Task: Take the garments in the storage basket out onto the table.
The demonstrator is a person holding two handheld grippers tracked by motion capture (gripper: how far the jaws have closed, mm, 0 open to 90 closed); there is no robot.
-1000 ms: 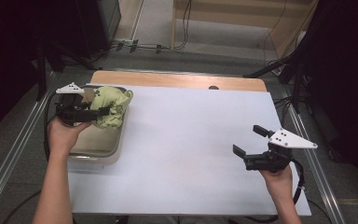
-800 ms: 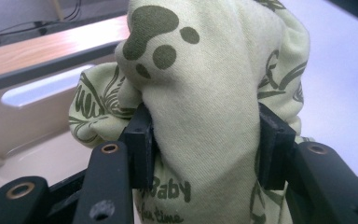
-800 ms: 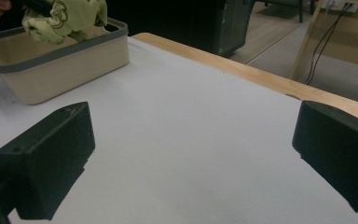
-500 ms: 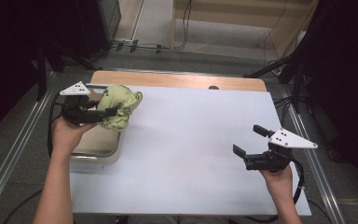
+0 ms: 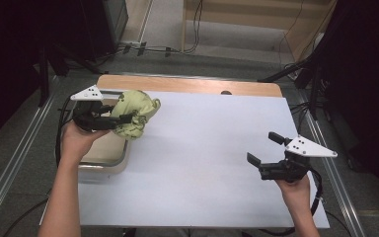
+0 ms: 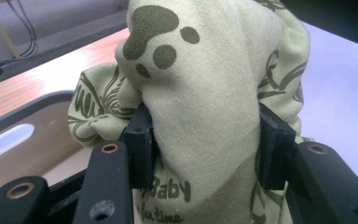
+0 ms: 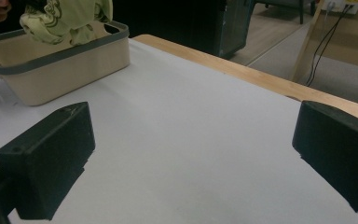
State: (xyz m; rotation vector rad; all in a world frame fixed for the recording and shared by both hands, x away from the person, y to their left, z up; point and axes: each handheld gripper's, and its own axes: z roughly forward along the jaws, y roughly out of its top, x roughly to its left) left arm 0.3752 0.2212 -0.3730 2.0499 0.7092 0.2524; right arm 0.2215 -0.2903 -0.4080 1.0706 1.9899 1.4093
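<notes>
A bunched light-green baby garment (image 5: pixel 135 113) with dark paw prints hangs in the air over the right rim of a beige bin (image 5: pixel 106 154) at the table's left. My left gripper (image 5: pixel 126 118) is shut on it; in the left gripper view both pads (image 6: pixel 140 144) press into the cloth (image 6: pixel 205 116). My right gripper (image 5: pixel 264 147) rests low over the white table at the right, open, with nothing between its jaws. In the right gripper view the garment (image 7: pixel 67 18) shows above the bin (image 7: pixel 60 60) at far left.
A white sheet (image 5: pixel 202 148) covers the table, with a wooden strip (image 5: pixel 187 85) along the far edge. Metal rails run along both sides. Dark equipment and cables stand on the floor beyond the table.
My left gripper has lifted the garment out of the bin and carried it up and to the right. The right gripper has stayed in place.
</notes>
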